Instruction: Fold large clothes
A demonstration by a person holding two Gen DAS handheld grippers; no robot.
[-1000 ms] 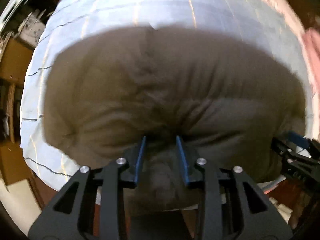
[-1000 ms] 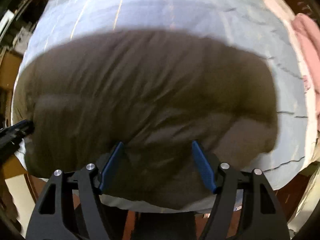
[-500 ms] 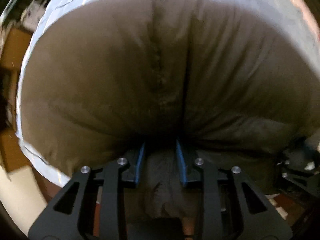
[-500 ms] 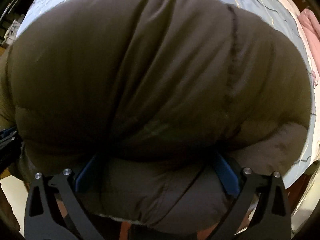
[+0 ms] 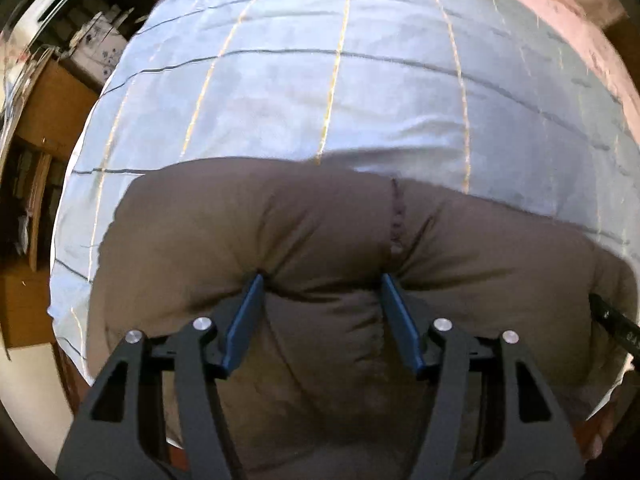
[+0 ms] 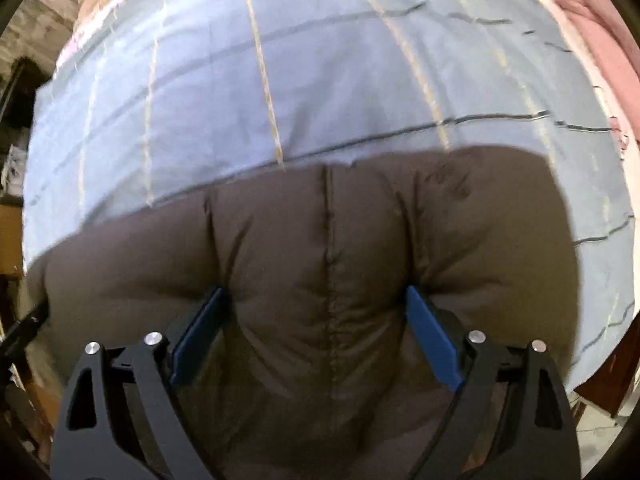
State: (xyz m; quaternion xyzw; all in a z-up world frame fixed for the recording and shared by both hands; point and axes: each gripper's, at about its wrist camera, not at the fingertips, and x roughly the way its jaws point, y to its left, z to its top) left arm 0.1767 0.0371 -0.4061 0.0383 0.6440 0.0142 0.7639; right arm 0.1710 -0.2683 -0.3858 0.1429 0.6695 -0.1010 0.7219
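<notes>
A brown puffy jacket (image 5: 328, 224) lies bunched at the near edge of a bed covered by a light blue checked sheet (image 5: 340, 80). My left gripper (image 5: 321, 278) points down onto it. Its jaws are opening, with a puffed fold of the jacket rising between the blue pads, which do not pinch it. In the right wrist view the jacket (image 6: 360, 220) shows a stitched seam down its middle. My right gripper (image 6: 314, 289) straddles that seam, its jaws wide and still opening. The sheet (image 6: 280, 80) fills the far half of that view.
A pink blanket (image 6: 600, 40) lies along the bed's far right side. Wooden furniture (image 5: 36, 120) and cluttered shelves stand left of the bed, with pale floor (image 5: 32, 380) below. The other gripper's black tip (image 5: 612, 316) shows at the right edge.
The left jaws went from a tight pinch on the fabric to standing apart. The right jaws widened. Both cameras drew back from the jacket, so more blue sheet shows beyond it.
</notes>
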